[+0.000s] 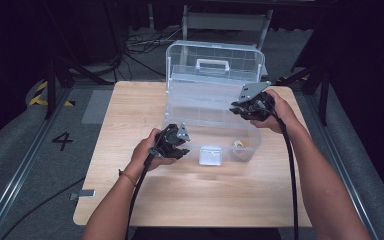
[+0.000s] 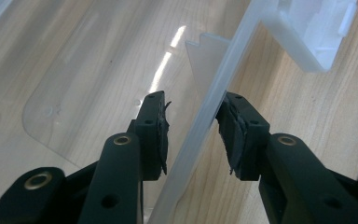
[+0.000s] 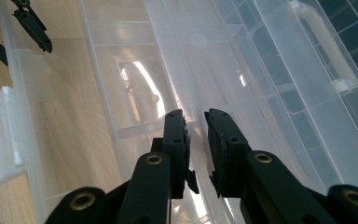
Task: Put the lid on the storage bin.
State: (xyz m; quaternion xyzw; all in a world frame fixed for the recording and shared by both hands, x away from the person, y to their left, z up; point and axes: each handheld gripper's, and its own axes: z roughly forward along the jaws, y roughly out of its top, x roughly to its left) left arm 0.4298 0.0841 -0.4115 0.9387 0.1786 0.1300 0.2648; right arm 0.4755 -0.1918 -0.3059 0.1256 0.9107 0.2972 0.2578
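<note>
Standing on wooden table (image 1: pixel 130 197), clear box (image 1: pixel 215 107), dark room

One clear box (image 1: pixel 210 107), two grippers, one roll (image 1: pixel 240 145), one table (image 1: pixel 130 125).

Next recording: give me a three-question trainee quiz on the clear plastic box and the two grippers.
1. True or false: the lid of the clear plastic storage box stands open.
2. The left gripper has its jaws either side of what? A) the box's front wall B) the white lid handle
3. What surface is the box on?

Key: 1 true. 2 A; jaws apart, not clamped. 3 The light wooden table.
</note>
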